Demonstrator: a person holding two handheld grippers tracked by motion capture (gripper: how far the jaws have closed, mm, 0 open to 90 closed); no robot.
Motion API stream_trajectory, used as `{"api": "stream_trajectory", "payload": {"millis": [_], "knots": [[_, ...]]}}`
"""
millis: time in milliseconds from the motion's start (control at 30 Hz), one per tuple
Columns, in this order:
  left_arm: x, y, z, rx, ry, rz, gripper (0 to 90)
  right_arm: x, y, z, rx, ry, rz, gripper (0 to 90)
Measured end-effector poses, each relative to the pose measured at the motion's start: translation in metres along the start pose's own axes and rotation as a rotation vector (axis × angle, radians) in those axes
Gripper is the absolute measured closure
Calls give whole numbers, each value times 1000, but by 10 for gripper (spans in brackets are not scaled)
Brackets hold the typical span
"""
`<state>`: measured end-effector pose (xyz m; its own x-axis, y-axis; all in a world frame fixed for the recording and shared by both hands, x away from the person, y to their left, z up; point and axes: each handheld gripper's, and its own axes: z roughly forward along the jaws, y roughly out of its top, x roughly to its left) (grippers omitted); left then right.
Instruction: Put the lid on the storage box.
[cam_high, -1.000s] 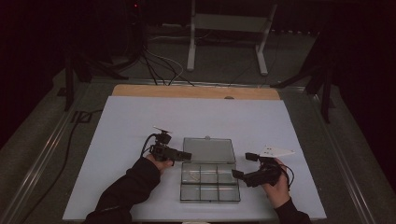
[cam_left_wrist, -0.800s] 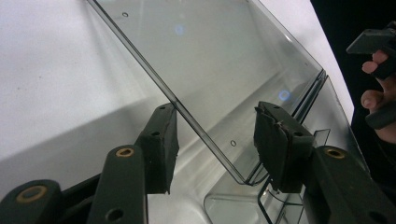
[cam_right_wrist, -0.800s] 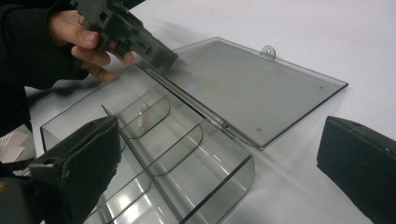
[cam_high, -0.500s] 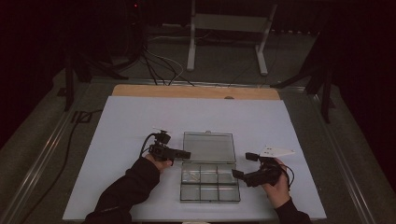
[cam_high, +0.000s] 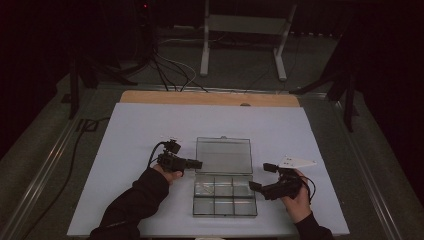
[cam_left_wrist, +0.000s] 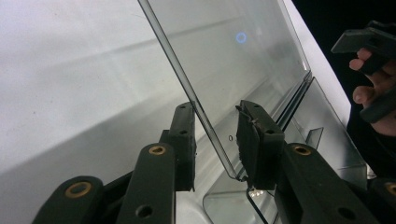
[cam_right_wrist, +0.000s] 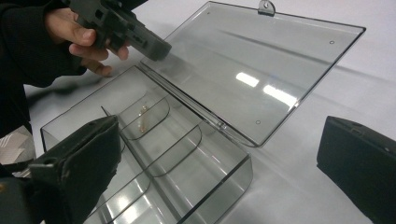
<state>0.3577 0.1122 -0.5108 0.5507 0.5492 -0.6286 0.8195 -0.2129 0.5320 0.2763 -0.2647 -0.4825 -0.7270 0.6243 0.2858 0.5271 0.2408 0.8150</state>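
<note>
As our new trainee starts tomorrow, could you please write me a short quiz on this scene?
1. True or false: the lid of the box is shut.
2. What lies between the left claw's jaws? A) the lid's edge B) a screw C) nothing
3. Does the right claw hold anything?

Key
1. False: it lies folded back, open.
2. A: the jaws have just been closing around it, with gaps left on both sides.
3. No: its jaws stand wide open beside the box.
</note>
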Motion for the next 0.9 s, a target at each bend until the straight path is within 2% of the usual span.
{"api": "stream_trajectory", "payload": {"millis": [333, 800, 900], "knots": [[-1, 0, -6, -19, -16, 73, 773, 0, 0, -1, -1, -2, 0, 0], [-1, 0, -10, -38, -33, 133, 815, 0, 0, -1, -4, 0, 2, 0], [-2, 0, -11, -40, -34, 158, 823, 0, 0, -1, -4, 1, 2, 0]]}}
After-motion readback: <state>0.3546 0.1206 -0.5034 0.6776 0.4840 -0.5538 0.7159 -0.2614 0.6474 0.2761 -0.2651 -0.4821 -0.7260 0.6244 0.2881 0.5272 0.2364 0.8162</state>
